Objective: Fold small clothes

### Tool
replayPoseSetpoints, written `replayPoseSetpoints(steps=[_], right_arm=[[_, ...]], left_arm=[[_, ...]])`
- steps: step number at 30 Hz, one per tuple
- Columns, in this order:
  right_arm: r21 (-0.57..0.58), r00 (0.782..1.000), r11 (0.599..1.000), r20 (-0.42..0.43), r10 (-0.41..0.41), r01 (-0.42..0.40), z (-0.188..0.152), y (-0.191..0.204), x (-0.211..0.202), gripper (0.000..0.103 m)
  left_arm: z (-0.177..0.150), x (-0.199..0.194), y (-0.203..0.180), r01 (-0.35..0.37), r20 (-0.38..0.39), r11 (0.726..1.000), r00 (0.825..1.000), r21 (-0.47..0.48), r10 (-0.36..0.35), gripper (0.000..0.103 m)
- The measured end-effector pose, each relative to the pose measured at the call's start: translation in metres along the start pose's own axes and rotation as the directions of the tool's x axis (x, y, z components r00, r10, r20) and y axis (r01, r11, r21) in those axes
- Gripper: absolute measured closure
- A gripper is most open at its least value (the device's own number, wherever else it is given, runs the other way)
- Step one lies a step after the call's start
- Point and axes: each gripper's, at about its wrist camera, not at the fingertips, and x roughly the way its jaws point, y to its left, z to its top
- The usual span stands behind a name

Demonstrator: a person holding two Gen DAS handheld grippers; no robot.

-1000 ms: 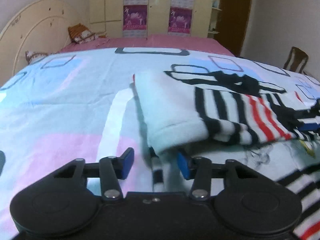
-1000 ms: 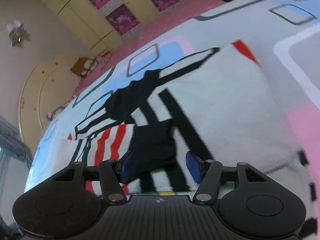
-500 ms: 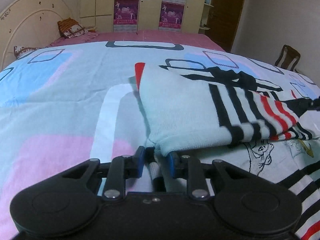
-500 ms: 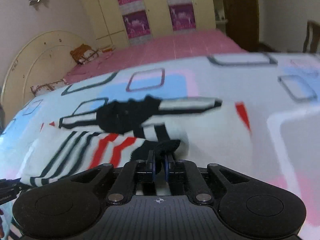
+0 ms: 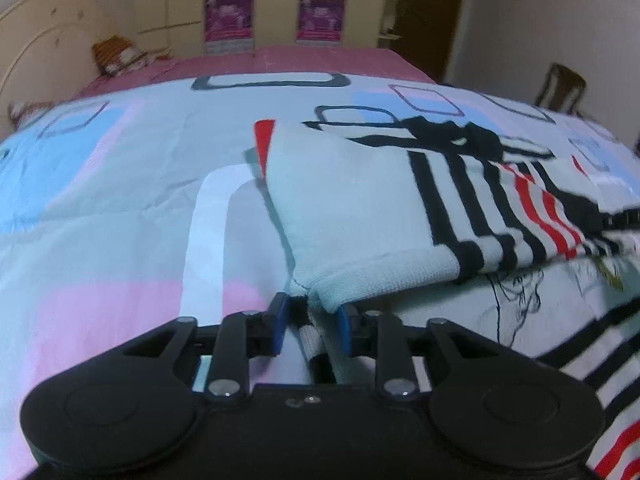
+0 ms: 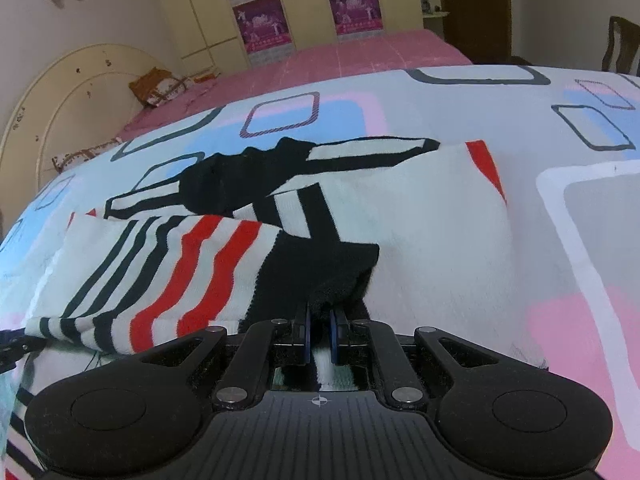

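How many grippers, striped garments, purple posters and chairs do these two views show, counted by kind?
Grippers: 2, the left gripper and the right gripper
Striped garment: 1
Purple posters: 4
Chair: 1
Total: 8

The room is dimly and evenly lit from somewhere overhead, a warm yellowish cast on the walls and wardrobe (image 6: 280, 8) while the bedspread (image 5: 120, 208) reads cool and a little washed out, with only a soft, narrow shadow along the left edge of the folded garment (image 5: 360, 208). Both views bulge hard like a fishbowl, the bed curving away and the corners going black, and the far right of the left view is smeared with motion blur. The picture is grainy and soft, with no harsh glare.
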Motion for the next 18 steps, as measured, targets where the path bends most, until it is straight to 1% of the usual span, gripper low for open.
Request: replayPoseSetpoints(steps=[1, 2, 3, 4, 5, 6, 7, 8, 10, 11, 12, 13, 14, 16, 17, 18], right_arm=[[-0.002, 1.0, 1.0, 0.011, -0.008, 0.008, 0.0, 0.0, -0.004, 0.095], [-0.002, 0.999, 1.0, 0.034, -0.022, 0.022, 0.001, -0.001, -0.012, 0.091], [0.002, 0.997, 0.999, 0.065, -0.043, 0.043, 0.002, -0.003, -0.022, 0.071], [-0.001, 0.992, 0.998, 0.108, -0.067, 0.067, 0.004, -0.002, -0.033, 0.064], [-0.013, 0.989, 0.998, 0.134, -0.054, 0.056, 0.005, -0.001, -0.04, 0.063], [-0.028, 0.99, 0.999, 0.135, -0.037, 0.041, 0.008, 0.002, -0.041, 0.063], [-0.045, 0.991, 0.998, 0.127, -0.031, 0.037, 0.011, 0.007, -0.037, 0.063], [-0.064, 0.993, 0.998, 0.119, -0.022, 0.03, 0.012, 0.014, -0.031, 0.063], [-0.101, 0.997, 0.994, 0.078, -0.025, 0.033, 0.012, 0.027, -0.013, 0.063], [-0.125, 0.998, 0.991, 0.039, -0.049, 0.054, 0.009, 0.032, -0.003, 0.065], [-0.151, 0.995, 0.984, -0.029, -0.096, 0.091, 0.004, 0.036, 0.011, 0.066], [-0.186, 0.993, 0.976, -0.028, -0.117, 0.11, -0.003, 0.039, 0.016, 0.066], [-0.211, 0.991, 0.97, -0.024, -0.129, 0.121, -0.005, 0.042, 0.016, 0.066], [-0.212, 0.992, 0.97, -0.029, -0.125, 0.117, 0.0, 0.042, 0.013, 0.066], [-0.193, 0.994, 0.976, -0.004, -0.106, 0.103, 0.005, 0.038, 0.01, 0.066], [-0.163, 0.996, 0.982, 0.028, -0.09, 0.094, 0.011, 0.031, 0.009, 0.066]], left_arm=[[-0.002, -0.006, 0.0, -0.017, 0.006, 1.0, 1.0, 0.017, 0.017, 0.054], [-0.004, -0.017, 0.0, -0.032, 0.027, 0.999, 0.999, 0.023, 0.031, 0.049], [-0.007, -0.032, 0.002, -0.025, 0.074, 1.0, 0.997, 0.016, 0.024, 0.048], [-0.008, -0.044, 0.001, -0.016, 0.116, 1.0, 0.993, -0.002, 0.016, 0.045], [-0.005, -0.053, -0.002, -0.005, 0.152, 0.999, 0.988, -0.036, 0.01, 0.044], [-0.001, -0.055, -0.008, 0.013, 0.178, 0.999, 0.984, -0.05, -0.004, 0.044], [0.004, -0.054, -0.016, 0.03, 0.197, 0.998, 0.98, -0.049, -0.02, 0.043], [0.011, -0.045, -0.027, 0.046, 0.198, 0.998, 0.98, -0.04, -0.038, 0.044], [0.021, -0.024, -0.044, 0.063, 0.16, 0.997, 0.986, -0.036, -0.057, 0.044], [0.023, -0.01, -0.05, 0.063, 0.115, 0.997, 0.992, -0.044, -0.058, 0.045], [0.021, 0.005, -0.052, 0.062, 0.05, 0.996, 0.997, -0.061, -0.058, 0.046], [0.018, 0.015, -0.052, 0.073, 0.019, 0.995, 0.997, -0.068, -0.072, 0.044], [0.017, 0.014, -0.052, 0.077, 0.03, 0.996, 0.997, -0.052, -0.076, 0.044], [0.024, 0.011, -0.048, 0.098, 0.015, 0.993, 0.995, -0.064, -0.097, 0.044], [0.028, 0.009, -0.043, 0.109, 0.031, 0.992, 0.994, -0.067, -0.108, 0.044], [0.035, 0.008, -0.038, 0.106, 0.058, 0.992, 0.993, -0.065, -0.103, 0.044]])
